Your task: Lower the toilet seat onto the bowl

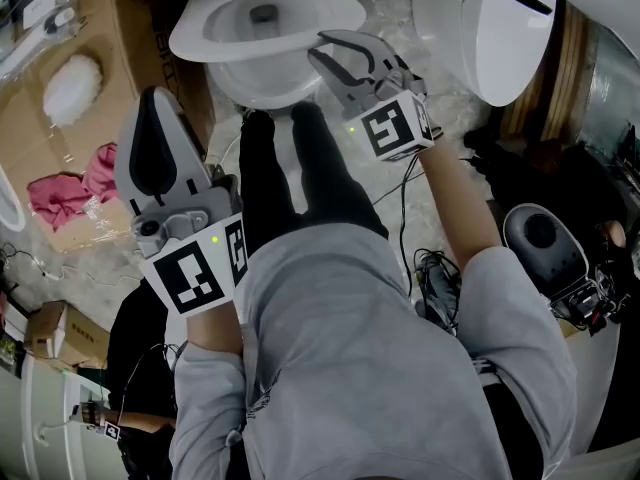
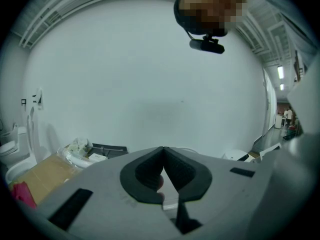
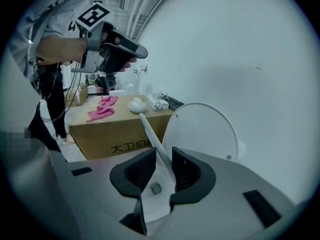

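A white toilet sits at the top of the head view; its seat ring (image 1: 205, 30) lies over the bowl (image 1: 255, 83). My right gripper (image 1: 320, 48) is at the ring's right side. In the right gripper view the toilet seat (image 3: 150, 131) runs edge-on as a thin white strip between the jaws of my right gripper (image 3: 163, 156), which is shut on it. The round lid (image 3: 205, 129) stands upright behind. My left gripper (image 1: 153, 98) is held up left of the bowl, away from it. In its own view my left gripper (image 2: 163, 151) is shut and holds nothing, with only a white wall ahead.
Left of the toilet is a cardboard box (image 1: 130, 28) carrying a pink cloth (image 1: 75, 193) and a white fluffy brush (image 1: 72, 88). A second white toilet (image 1: 490, 18) stands at the upper right. Cables (image 1: 430, 268) and a black round device (image 1: 540, 238) lie at the right. The person's legs stand before the bowl.
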`<state>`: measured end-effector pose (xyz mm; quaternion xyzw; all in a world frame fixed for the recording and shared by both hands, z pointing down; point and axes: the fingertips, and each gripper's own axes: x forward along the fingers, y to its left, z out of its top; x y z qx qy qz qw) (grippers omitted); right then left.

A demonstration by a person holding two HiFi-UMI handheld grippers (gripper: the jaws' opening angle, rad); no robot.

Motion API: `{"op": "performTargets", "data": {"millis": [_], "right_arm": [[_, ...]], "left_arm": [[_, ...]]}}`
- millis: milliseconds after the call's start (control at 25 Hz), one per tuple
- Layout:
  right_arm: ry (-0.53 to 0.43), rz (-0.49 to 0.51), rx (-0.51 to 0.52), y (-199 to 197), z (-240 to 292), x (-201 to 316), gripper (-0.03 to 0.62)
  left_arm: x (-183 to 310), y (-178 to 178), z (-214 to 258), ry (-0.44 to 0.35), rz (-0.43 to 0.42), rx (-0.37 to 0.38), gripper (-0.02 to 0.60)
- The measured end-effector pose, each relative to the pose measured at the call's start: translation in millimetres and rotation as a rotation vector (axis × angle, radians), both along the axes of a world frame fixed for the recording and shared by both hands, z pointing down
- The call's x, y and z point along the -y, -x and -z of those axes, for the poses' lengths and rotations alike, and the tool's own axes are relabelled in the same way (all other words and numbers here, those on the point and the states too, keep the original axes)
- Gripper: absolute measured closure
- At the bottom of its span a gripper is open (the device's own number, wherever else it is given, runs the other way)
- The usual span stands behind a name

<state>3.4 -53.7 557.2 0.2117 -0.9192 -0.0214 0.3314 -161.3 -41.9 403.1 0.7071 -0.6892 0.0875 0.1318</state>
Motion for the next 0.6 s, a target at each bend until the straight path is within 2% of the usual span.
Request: {"op": "performTargets", "data": {"millis": [360,600], "right_arm": [[0.024,0.016,-0.004,-6.2,-12.8,-28.4,0.505],[0.037,0.065,-0.039,-10.8,-26.5,-52.3,0.505]], "left_arm": [[-5.0,-2.8,-12.2,0.019,-0.008,0.000,0.581],[-6.3,-4.0,-19.2,0.029,-0.010,0.004,0.581]]}}
